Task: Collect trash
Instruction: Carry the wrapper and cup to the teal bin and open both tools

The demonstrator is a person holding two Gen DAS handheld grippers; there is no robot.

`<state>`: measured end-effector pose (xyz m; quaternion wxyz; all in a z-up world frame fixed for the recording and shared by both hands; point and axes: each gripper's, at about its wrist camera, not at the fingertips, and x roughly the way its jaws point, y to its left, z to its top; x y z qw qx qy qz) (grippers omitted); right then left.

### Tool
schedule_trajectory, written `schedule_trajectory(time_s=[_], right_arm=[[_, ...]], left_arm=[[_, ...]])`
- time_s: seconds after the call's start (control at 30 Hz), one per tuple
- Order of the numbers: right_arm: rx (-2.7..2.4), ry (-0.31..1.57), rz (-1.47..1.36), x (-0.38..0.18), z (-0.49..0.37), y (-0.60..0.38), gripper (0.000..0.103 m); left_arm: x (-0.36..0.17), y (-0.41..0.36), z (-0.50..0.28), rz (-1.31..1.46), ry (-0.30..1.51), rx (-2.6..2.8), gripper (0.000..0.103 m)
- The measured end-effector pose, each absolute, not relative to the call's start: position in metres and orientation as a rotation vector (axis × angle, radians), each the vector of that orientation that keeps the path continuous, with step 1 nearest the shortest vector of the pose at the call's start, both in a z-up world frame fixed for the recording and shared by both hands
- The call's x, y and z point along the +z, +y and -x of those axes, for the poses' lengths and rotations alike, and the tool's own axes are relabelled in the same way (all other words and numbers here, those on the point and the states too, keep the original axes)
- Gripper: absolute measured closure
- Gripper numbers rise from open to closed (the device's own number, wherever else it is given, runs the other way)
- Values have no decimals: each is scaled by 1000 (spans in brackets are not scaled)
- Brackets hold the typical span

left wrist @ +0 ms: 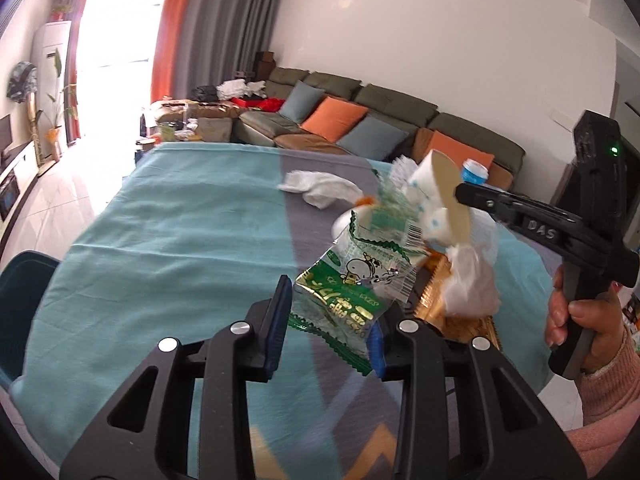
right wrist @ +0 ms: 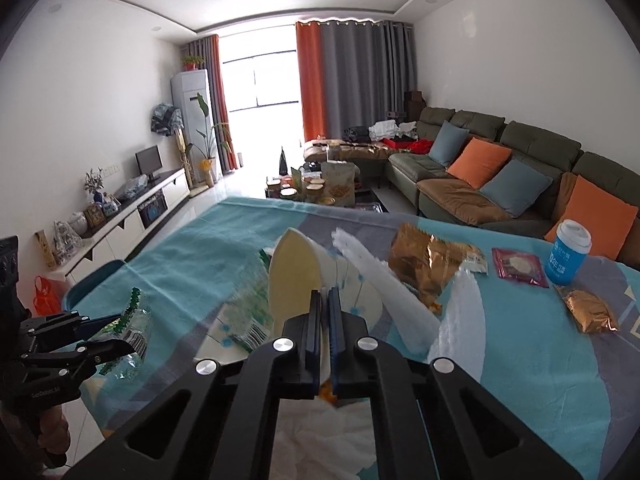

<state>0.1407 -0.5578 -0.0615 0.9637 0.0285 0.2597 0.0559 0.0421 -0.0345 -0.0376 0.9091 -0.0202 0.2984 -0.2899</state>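
My left gripper (left wrist: pixel 330 300) is open, and a green snack wrapper (left wrist: pixel 352 288) with a cartoon cow hangs between its fingers against the right blue pad. It also shows in the right wrist view (right wrist: pixel 132 328). My right gripper (right wrist: pixel 325 300) is shut on a squashed paper cup (right wrist: pixel 296 280) bundled with white tissue (right wrist: pixel 380 280) and a green wrapper. In the left wrist view the right gripper (left wrist: pixel 460 194) holds this bundle (left wrist: pixel 440 204) just above the green wrapper. A crumpled white tissue (left wrist: pixel 320 188) lies on the teal tablecloth (left wrist: pixel 180 208).
Gold foil wrappers (right wrist: pixel 424 264) (right wrist: pixel 592 312), a maroon sachet (right wrist: pixel 518 266) and a blue-and-white cup (right wrist: pixel 568 256) lie on the table's right side. A teal chair (left wrist: pixel 20 288) stands at the left edge. A sofa (right wrist: pixel 520 168) is behind.
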Motion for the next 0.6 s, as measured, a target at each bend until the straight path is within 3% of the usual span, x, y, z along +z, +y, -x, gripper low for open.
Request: schedule_trajectory(time_s=[0.6], right_arm=[[262,370,-94,-4,-141,-522,101]], left_arm=[[-16,81,-42,109,541,-337,69]])
